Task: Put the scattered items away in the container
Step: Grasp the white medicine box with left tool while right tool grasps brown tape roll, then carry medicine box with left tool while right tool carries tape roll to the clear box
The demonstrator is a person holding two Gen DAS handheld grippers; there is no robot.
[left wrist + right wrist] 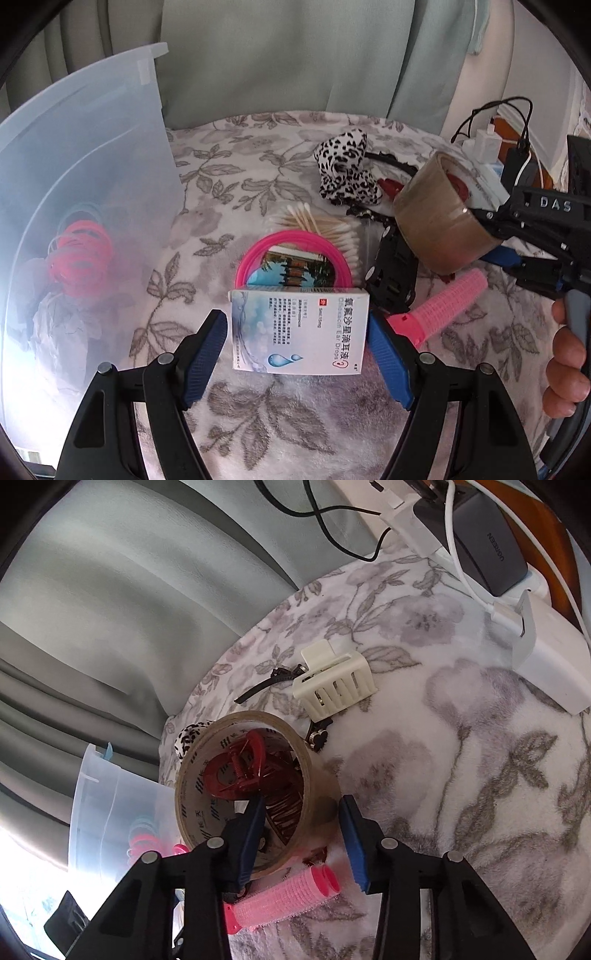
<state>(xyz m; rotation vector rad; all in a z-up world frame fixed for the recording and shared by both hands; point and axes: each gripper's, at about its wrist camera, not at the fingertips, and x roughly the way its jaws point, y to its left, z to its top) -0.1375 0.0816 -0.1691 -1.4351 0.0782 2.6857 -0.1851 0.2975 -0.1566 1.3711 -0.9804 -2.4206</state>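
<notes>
blue-padded fingers (207, 360) of the left gripper (295, 354) sit spread around an ear drops box (299, 330) lying on the floral blanket (266, 417) — one pad touching, the other just clear. right gripper (301, 834) pinches the wall of a brown tape roll (243, 794), one finger inside — the roll held above a pink hair roller (288, 897). translucent plastic container (85, 192) stands to the left, pink rings (83, 251) inside.
</notes>
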